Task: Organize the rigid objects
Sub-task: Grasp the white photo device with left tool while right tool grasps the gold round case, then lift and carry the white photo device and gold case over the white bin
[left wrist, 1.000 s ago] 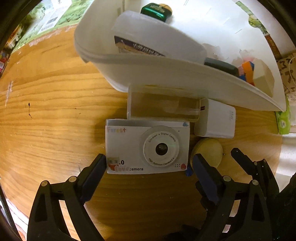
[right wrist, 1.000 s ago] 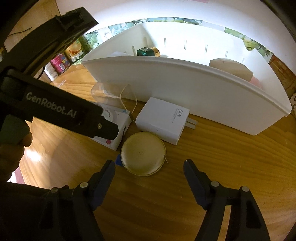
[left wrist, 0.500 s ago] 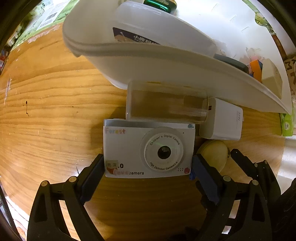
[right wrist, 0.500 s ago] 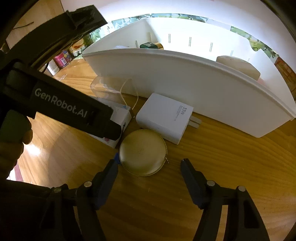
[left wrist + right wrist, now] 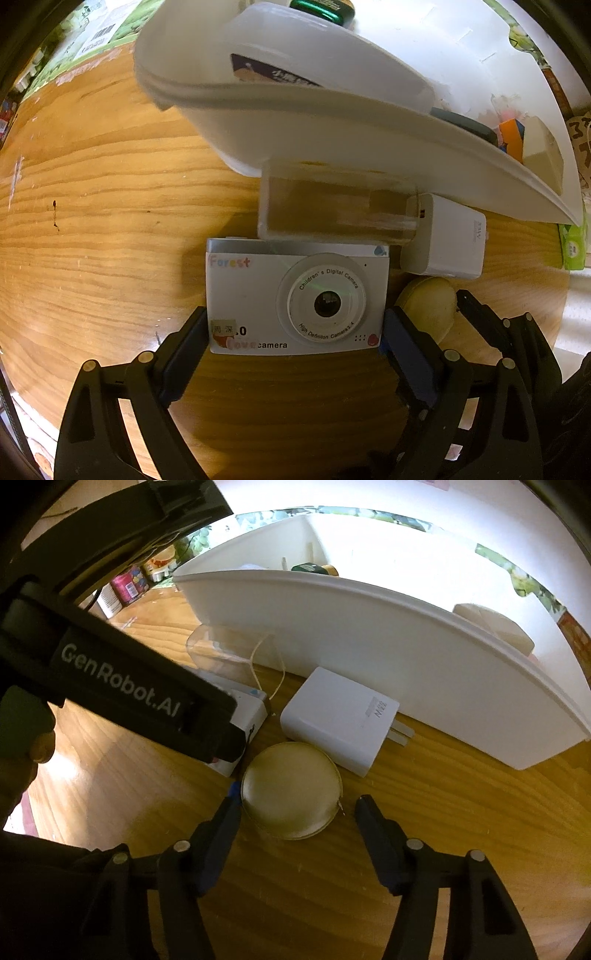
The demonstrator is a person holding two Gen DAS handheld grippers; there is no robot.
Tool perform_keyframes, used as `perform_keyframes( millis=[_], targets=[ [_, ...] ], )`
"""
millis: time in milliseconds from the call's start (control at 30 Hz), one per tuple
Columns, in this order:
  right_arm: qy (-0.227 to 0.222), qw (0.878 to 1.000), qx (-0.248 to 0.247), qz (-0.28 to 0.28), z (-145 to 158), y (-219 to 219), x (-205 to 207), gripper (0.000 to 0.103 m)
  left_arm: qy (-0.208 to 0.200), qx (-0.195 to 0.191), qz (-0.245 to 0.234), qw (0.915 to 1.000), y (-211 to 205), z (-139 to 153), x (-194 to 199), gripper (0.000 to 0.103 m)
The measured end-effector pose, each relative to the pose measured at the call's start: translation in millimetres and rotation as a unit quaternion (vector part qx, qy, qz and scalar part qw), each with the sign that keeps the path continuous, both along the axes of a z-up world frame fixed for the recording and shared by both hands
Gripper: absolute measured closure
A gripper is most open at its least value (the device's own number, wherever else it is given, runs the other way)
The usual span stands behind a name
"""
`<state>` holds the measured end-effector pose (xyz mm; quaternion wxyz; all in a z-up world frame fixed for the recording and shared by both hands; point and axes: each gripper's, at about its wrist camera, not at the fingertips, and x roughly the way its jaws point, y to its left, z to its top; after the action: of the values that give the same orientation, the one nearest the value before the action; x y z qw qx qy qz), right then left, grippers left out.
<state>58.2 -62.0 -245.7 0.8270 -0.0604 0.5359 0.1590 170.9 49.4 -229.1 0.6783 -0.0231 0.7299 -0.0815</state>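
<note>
L fingers (image 5: 199,332) flanking toy camera (image 5: 297,297), R fingers (image 5: 364,805) apart round disc (image 5: 291,790), bin contents L view only.

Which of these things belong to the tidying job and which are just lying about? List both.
Job: toy camera between the left gripper fingers; round beige case before the right gripper; white charger; clear box; white bin.

Lying about: jars; green packet.
</note>
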Motion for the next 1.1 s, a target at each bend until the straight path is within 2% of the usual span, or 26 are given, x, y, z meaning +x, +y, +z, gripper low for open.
perform_keyframes(
  millis=[167, 700, 1100],
  targets=[
    [-0.006, 1.0, -0.004, 0.007, 0, 5, -2, 0.048, 0.005, 0.002, 0.006, 1.0, 7, 0, -2, 0.009],
    [-0.001, 1.0, -0.012, 0.01, 2, 18, -7, 0.048, 0.004, 0.007, 0.018, 0.9998, 35, 8, -13, 0.01],
    [0.001, 1.0, -0.014, 0.02, 5, 43, -22, 0.048, 0.001, 0.012, 0.029, 0.9995, 50, -2, -26, 0.01]
  ],
)
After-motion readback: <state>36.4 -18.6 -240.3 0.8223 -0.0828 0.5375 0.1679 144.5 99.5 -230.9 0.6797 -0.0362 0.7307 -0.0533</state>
